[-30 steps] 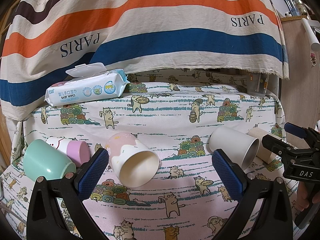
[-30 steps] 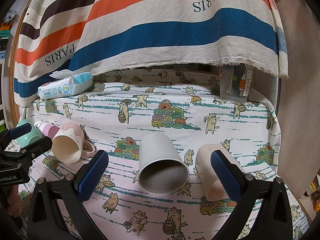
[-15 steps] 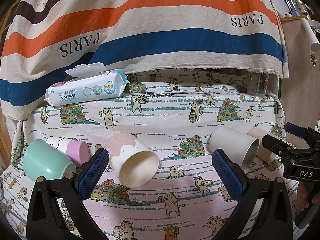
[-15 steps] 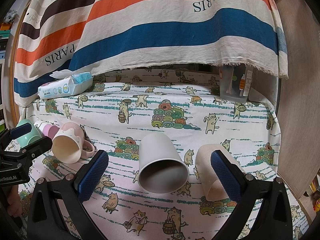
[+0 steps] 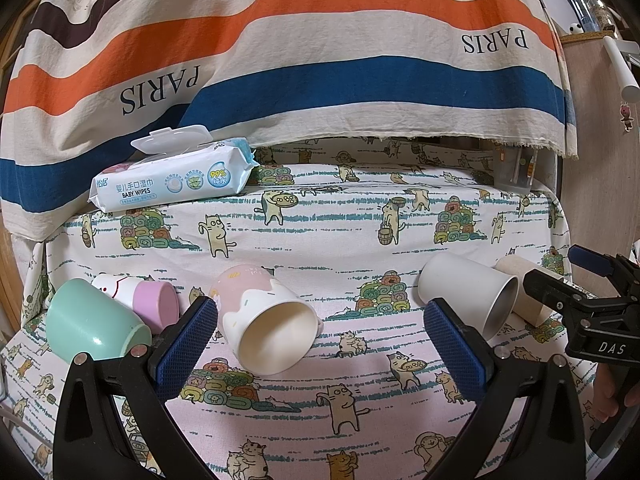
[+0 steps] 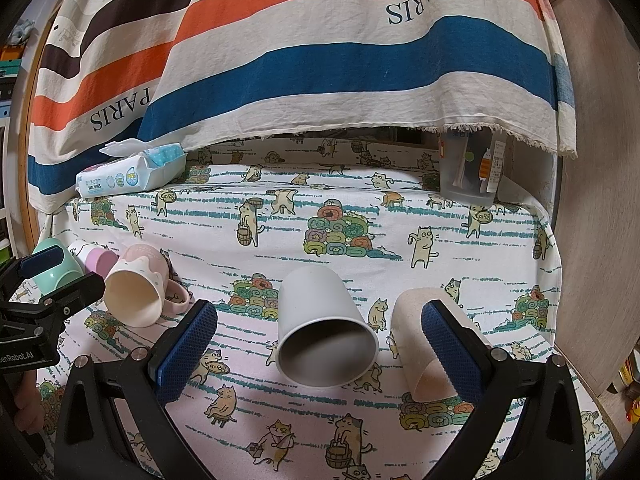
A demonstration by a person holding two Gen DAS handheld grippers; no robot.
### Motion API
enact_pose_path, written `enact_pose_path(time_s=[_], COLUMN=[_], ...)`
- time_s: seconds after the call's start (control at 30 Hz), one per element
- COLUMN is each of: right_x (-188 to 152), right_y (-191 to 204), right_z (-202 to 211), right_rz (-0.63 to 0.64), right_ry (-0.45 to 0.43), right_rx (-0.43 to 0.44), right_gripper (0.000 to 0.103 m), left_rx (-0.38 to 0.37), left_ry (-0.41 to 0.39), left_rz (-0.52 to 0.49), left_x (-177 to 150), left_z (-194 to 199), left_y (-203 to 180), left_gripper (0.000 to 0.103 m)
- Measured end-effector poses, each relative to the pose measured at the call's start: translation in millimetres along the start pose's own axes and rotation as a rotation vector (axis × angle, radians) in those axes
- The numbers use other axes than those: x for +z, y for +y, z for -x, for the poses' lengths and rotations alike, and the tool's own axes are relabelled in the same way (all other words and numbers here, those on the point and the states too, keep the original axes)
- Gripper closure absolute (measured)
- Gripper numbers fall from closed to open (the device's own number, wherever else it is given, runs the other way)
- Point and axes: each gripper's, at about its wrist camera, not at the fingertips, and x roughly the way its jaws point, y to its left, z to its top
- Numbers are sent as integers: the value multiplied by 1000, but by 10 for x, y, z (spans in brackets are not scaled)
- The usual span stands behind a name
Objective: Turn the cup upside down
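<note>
Both grippers are empty with jaws spread wide: the left gripper frames the pink-and-cream mug, and the right gripper frames the white cup. Every cup lies on its side on the cat-print cloth, mouth toward the cameras, so no flip is complete; which cup is to be turned first cannot be determined. To execute the step well, advance until the pads bracket the wall at mid-height, close across the diameter, lift clear of the cloth, rotate until the rim faces down, then set it flat before release. The thin wall of the white cup probably deforms under excess force; close gently. The beige cup lies just beside the right pad, so avoid nudging it on approach. Farther left lie the mint cup and the small pink-rimmed cup; the baby wipes pack sits at the rear under the striped cloth. Only the right wrist view shows the handle of the mug and the clear container at the back right; only the left wrist view shows the wipes label clearly.
</note>
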Motion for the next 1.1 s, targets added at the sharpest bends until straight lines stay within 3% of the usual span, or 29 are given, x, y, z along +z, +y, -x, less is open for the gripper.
enact_pose_path(time_s=[0.47,0.63,0.8,0.93,1.1], right_x=[-9,-7,-2,11,46], right_y=[11,32,33,-8,-138], right_z=[-5,26,111,78,46], right_rz=[6,12,-32,-46,-79], right_ry=[8,-4,-22,-1,51], right_rx=[-2,-12,-102,-93,-28], right_gripper=[0,0,0,0,0], left_rx=[-3,-68,-56,-57,-137], left_ry=[0,-6,-11,0,-2], left_rz=[0,-7,-24,-13,-1], left_x=[0,-5,0,-2,-3], left_z=[0,17,24,13,32], left_y=[0,-25,-80,-59,-41], left_gripper=[1,1,1,1,1])
